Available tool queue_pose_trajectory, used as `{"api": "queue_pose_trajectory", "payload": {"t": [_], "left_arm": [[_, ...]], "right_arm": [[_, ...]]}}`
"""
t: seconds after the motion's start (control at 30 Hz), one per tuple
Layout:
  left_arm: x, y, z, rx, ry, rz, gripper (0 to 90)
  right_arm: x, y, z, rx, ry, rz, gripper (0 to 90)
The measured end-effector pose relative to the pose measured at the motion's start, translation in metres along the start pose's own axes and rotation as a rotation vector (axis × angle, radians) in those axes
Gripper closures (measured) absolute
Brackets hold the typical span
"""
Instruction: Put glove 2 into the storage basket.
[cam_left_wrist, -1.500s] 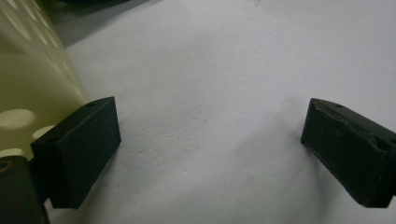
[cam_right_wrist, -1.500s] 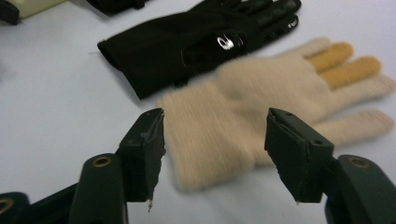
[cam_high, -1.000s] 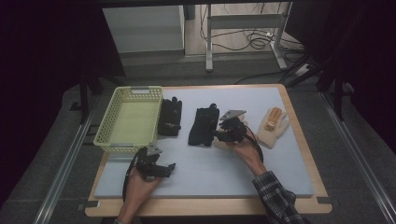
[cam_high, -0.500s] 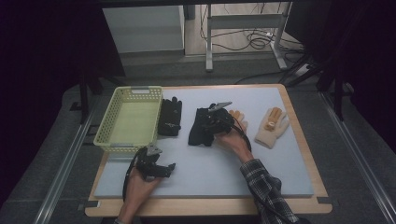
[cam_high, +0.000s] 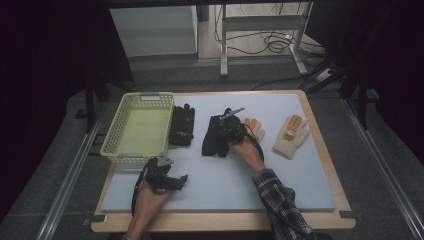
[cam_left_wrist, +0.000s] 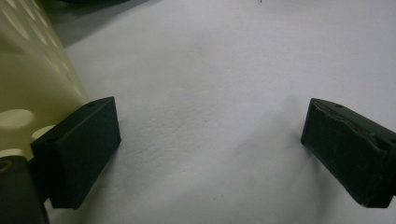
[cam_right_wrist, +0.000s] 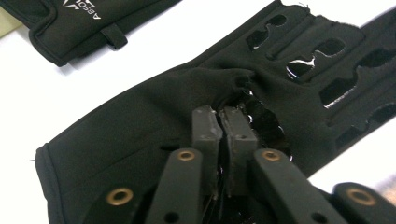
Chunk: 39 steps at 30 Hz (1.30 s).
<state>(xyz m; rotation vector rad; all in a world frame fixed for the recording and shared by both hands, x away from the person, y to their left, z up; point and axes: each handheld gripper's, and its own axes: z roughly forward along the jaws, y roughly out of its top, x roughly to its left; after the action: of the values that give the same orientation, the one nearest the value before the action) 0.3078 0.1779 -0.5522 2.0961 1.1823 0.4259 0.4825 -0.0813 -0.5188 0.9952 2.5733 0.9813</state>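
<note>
step: grasp | right gripper just closed, pinching a fold of black glove mid-surface | left gripper spread, idle beside basket | next, my guess: lift clear, carry to basket

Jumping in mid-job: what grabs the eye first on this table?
The right gripper sits mid-table, jaws just closed, pinching a fold of the black glove. A second black glove lies beside the yellow basket at the left, with two tan gloves to the right. The left gripper rests open on the mat.
</note>
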Motion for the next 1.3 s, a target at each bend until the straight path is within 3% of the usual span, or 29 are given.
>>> {"api": "queue_pose_trajectory", "payload": {"t": [0.1, 0.17, 0.37, 0.67, 0.87, 0.97, 1.03, 1.3], "left_arm": [[0.000, 0.000, 0.000, -0.001, -0.001, -0.001, 4.8], [0.000, 0.000, 0.000, 0.000, 0.000, 0.000, 4.8], [0.000, 0.000, 0.000, 0.000, 0.000, 0.000, 4.8], [0.000, 0.000, 0.000, -0.004, 0.001, -0.003, 4.8], [0.000, 0.000, 0.000, -0.004, -0.001, -0.003, 4.8], [0.000, 0.000, 0.000, -0.004, 0.000, -0.003, 4.8], [0.000, 0.000, 0.000, -0.004, 0.000, -0.002, 4.8], [0.000, 0.000, 0.000, -0.003, -0.001, -0.004, 4.8]], "right_arm": [[0.001, 0.001, -0.005, -0.009, -0.011, 0.000, 87.0], [0.001, 0.001, -0.014, -0.045, 0.001, 0.021, 87.2], [0.013, 0.003, -0.045, -0.113, 0.051, 0.009, 87.3], [0.057, -0.013, -0.093, -0.129, 0.090, -0.097, 87.3], [0.073, -0.031, -0.113, -0.122, 0.130, -0.138, 87.3], [0.077, -0.038, -0.114, -0.115, 0.158, -0.142, 84.4], [0.077, -0.041, -0.110, -0.128, 0.146, -0.140, 74.3], [0.056, -0.044, -0.087, -0.123, 0.110, -0.090, 66.3]]}}
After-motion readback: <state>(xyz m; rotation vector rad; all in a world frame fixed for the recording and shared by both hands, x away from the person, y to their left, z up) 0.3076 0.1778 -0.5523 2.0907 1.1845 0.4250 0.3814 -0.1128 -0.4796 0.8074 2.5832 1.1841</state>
